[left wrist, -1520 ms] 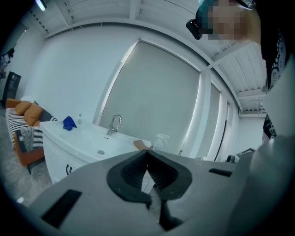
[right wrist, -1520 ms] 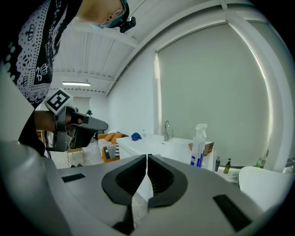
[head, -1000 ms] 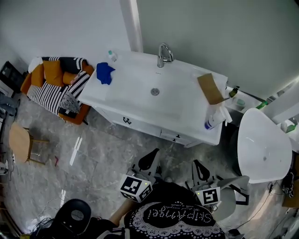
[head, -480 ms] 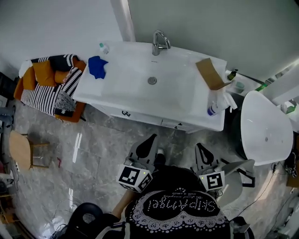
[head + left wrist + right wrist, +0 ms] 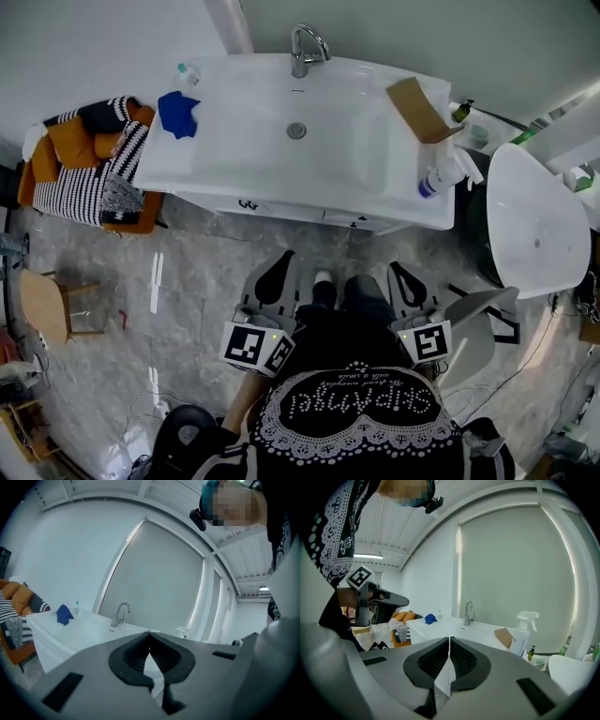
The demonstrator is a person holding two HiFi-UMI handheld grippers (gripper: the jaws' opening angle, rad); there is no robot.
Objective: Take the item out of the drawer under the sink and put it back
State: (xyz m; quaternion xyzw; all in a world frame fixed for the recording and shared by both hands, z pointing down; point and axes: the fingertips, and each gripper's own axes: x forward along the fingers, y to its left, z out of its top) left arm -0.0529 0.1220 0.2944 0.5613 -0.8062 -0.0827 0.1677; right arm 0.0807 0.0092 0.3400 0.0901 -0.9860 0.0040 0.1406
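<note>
**Both grippers shut and empty, drawer not yet opened**

The left gripper (image 5: 278, 274) and right gripper (image 5: 403, 281) are held close to the person's body. Each has its jaws pressed together with nothing between them, likely a carrying posture for the approach. Ahead of both tips stands the sink (image 5: 281, 141). The drawer (image 5: 248, 203) beneath it is closed, so the item is out of sight, presumably inside.
</note>
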